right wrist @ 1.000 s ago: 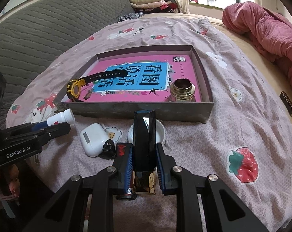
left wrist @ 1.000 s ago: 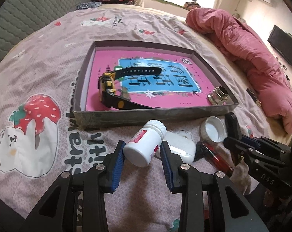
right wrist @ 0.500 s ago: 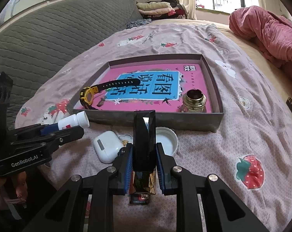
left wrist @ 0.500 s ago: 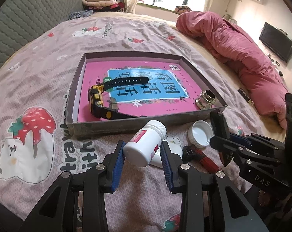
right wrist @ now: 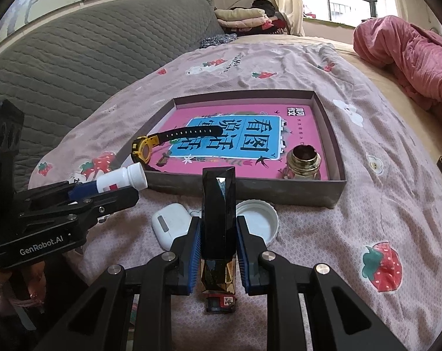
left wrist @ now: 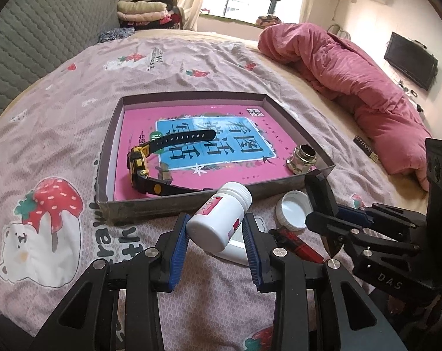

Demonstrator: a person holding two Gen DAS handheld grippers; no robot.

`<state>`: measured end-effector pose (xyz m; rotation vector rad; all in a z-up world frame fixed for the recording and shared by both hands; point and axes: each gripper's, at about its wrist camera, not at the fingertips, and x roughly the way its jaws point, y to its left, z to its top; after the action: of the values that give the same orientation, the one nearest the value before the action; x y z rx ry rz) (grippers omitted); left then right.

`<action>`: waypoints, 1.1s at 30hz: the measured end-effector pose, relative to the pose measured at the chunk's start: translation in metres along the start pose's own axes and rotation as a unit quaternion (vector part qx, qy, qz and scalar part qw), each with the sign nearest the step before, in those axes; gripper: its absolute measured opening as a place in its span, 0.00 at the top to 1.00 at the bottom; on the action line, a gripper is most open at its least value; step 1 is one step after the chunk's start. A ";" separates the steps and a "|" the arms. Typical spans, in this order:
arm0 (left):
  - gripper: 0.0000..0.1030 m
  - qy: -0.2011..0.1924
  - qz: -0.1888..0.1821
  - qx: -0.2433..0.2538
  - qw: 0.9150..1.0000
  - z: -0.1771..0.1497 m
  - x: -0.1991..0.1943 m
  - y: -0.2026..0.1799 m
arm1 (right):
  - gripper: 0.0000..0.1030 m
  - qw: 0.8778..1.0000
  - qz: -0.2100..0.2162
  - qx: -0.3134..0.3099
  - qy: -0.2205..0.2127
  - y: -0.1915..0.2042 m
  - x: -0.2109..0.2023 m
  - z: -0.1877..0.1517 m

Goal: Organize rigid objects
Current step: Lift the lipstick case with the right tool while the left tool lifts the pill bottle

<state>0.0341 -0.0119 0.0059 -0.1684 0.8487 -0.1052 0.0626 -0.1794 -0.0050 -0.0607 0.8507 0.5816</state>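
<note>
My left gripper is closed on a white pill bottle, the pads pressing on its sides, and it holds the bottle above the bed with the cap pointing toward the near wall of the tray. My right gripper is closed tight on a black faceted case, probably a lipstick, which stands upright between the pads with its gold lower part hanging below them.

I judge that the step in hand is the carrying: both things are lifted and neither one is in the tray yet. The tray lies in the middle of the bed, and inside it are a yellow-and-black watch near its left wall and a brass fitting in its near right corner. The next move calls for bringing each gripper forward over the near wall, lowering to a free part of the pink floor, and only then opening, so that the bottle does not roll onto the watch.

The left view shows a red lighter on the bed, which the right view hides behind the case. The right view shows clearly the white earbud case and the loose white cap lying just before the tray's near wall, and also the gold base of the lipstick.
</note>
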 end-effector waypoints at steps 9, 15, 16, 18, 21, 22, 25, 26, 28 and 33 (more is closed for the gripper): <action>0.64 -0.010 0.002 -0.004 1.000 0.002 -0.004 0.002 | 0.78 1.000 -0.005 -0.001 -0.013 0.001 -0.004 0.002; 0.64 -0.012 0.003 -0.007 1.000 0.002 -0.004 0.004 | 0.78 1.000 -0.006 -0.001 -0.020 0.001 -0.006 0.005; 0.64 -0.012 0.004 -0.007 1.000 0.002 -0.004 0.004 | 0.78 1.000 -0.007 -0.001 -0.020 0.001 -0.006 0.005; 0.64 -0.013 0.004 -0.007 1.000 0.002 -0.005 0.004 | 0.78 1.000 -0.009 -0.004 -0.021 0.001 -0.006 0.006; 0.64 -0.019 0.005 -0.008 1.000 0.003 -0.007 0.005 | 0.78 1.000 -0.009 -0.003 -0.027 0.001 -0.008 0.007; 0.64 -0.021 0.006 -0.008 1.000 0.004 -0.007 0.005 | 0.78 1.000 -0.010 -0.002 -0.030 0.000 -0.008 0.007; 0.64 -0.024 0.006 -0.010 1.000 0.005 -0.007 0.006 | 0.78 0.999 -0.010 0.000 -0.033 -0.001 -0.009 0.008; 0.64 -0.025 0.007 -0.011 1.000 0.005 -0.007 0.006 | 0.78 0.999 -0.010 0.000 -0.034 -0.001 -0.009 0.008; 0.64 -0.027 0.005 -0.013 1.000 0.005 -0.008 0.007 | 0.78 0.999 -0.010 0.000 -0.038 -0.001 -0.010 0.010; 0.64 -0.032 0.007 -0.011 0.999 0.007 -0.008 0.007 | 0.78 0.999 -0.009 0.001 -0.044 -0.003 -0.009 0.013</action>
<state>0.0343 -0.0033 0.0150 -0.1848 0.7878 -0.0775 0.0688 -0.1819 0.0098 -0.0411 0.7641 0.5635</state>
